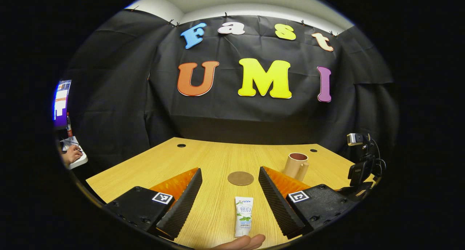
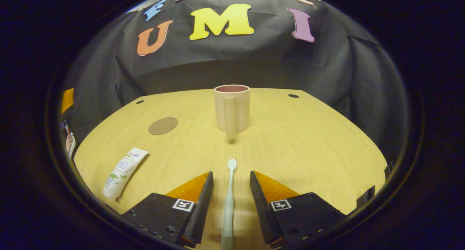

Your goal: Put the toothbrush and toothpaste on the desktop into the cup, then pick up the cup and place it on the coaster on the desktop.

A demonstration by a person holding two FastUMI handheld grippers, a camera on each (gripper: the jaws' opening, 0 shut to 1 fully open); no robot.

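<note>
A white toothpaste tube (image 1: pixel 243 216) lies on the wooden desktop between the spread fingers of my left gripper (image 1: pixel 230 195), which is open above it. Beyond it sits the round brown coaster (image 1: pixel 240 178), and a beige cup (image 1: pixel 296 165) stands to the right. In the right gripper view, a pale toothbrush (image 2: pixel 229 202) lies lengthwise between the fingers of my right gripper (image 2: pixel 230 199), open, not touching it. The cup (image 2: pixel 231 108) stands straight ahead, handle toward me. The coaster (image 2: pixel 163 125) and toothpaste (image 2: pixel 122 172) lie to the left.
A fingertip (image 1: pixel 244 242) shows at the bottom edge of the left gripper view. A camera on a stand (image 1: pixel 361 162) sits at the desk's right edge. A person's hand (image 1: pixel 71 154) and a screen (image 1: pixel 61 103) are off the table's left. Cable holes (image 1: pixel 181 145) dot the far edge.
</note>
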